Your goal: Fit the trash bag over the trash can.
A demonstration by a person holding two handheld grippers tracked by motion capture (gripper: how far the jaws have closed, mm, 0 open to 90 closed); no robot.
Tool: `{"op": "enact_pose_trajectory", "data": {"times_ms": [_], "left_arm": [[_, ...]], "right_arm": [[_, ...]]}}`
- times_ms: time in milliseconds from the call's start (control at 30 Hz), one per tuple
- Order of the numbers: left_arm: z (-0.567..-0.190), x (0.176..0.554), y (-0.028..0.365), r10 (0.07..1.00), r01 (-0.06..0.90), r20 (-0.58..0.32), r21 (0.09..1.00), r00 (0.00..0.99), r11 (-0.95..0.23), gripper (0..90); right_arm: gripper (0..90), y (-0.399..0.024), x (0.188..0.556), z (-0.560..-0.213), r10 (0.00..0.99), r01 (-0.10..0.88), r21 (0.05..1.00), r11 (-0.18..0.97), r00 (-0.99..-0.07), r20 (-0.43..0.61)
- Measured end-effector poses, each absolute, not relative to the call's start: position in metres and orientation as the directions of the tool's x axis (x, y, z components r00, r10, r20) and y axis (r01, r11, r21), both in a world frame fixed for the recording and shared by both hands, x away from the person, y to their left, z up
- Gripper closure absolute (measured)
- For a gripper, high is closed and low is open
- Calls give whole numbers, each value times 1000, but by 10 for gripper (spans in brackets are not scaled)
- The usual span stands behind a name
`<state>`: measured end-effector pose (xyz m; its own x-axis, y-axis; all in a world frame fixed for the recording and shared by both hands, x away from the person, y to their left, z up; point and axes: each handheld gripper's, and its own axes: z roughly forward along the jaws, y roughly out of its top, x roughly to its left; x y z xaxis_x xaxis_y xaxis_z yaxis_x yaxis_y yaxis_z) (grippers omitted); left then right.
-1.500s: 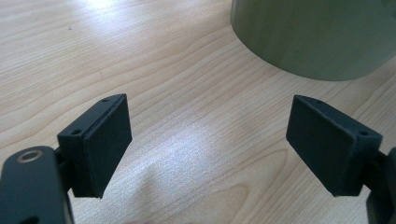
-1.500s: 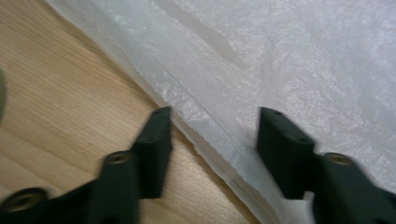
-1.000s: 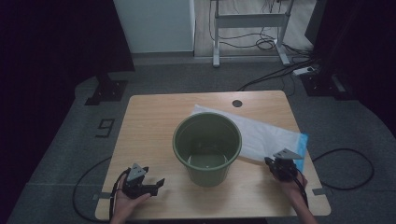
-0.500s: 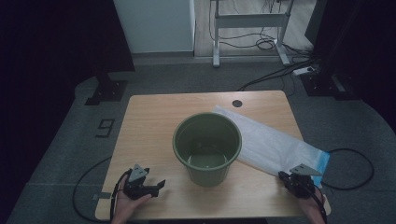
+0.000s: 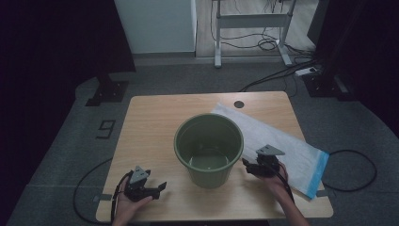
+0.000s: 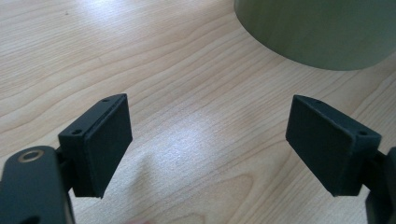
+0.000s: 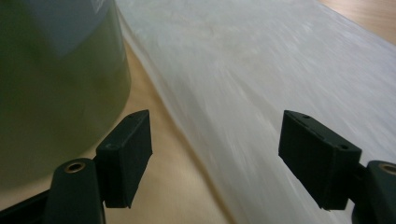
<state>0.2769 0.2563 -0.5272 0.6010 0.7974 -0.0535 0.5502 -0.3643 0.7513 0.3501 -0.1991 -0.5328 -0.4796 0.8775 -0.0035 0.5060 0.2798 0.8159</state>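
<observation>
Two handheld grippers flank a round olive-green plastic bucket (image 5: 209, 148) at the centre of a light wooden table (image 5: 155, 117).

The left gripper (image 5: 151, 189), at seven o'clock from the bucket, rests with jaws spread wide over bare wood. The right gripper (image 5: 251, 165), at four o'clock, just beside the bucket's wall, has just been opening its jaws; nothing sits between them. A white plastic bag with a blue edge (image 5: 282, 146) lies flat from one to four o'clock of the bucket.

Dim room with dark edges, soft overhead sheen on the table (image 5: 155, 117), right gripper view motion-blurred
</observation>
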Motion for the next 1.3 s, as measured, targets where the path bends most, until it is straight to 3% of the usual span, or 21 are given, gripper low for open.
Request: {"op": "enact_pose_trajectory", "data": {"times_ms": [267,367,400,433,467,533,567,733,800,900,1300], "left_arm": [[-528,278,264,801,555,-67,755,595,-349,142],[-529,280,267,802,558,-71,755,593,-345,142],[-530,280,268,804,560,-71,754,591,-345,142],[-530,280,269,805,562,-72,752,589,-344,142],[-530,280,270,806,563,-74,753,588,-342,142],[-530,279,273,810,563,-76,756,581,-333,142],[-530,279,273,810,563,-76,756,581,-333,143],[-530,277,274,815,563,-66,754,576,-337,142],[-529,277,274,816,563,-64,755,574,-337,143],[-527,275,274,823,562,-73,765,563,-315,145],[-522,269,267,837,561,-92,780,539,-276,150]], "right_arm": [[242,-177,380,-551,879,564,771,296,-477,11],[316,-177,384,-554,890,581,760,292,-456,6],[370,-177,384,-554,893,579,763,288,-449,3],[520,-180,386,-553,896,573,769,283,-444,0],[520,-180,386,-553,896,573,769,283,-444,0],[694,-185,387,-553,906,565,777,280,-422,-19],[694,-185,387,-553,906,565,777,280,-422,-19],[877,-198,383,-552,915,557,784,274,-402,-33],[882,-202,381,-551,919,542,802,250,-394,-20],[886,-218,373,-540,933,492,863,116,-352,75],[888,-253,352,-500,922,336,940,-57,-344,179]]}}
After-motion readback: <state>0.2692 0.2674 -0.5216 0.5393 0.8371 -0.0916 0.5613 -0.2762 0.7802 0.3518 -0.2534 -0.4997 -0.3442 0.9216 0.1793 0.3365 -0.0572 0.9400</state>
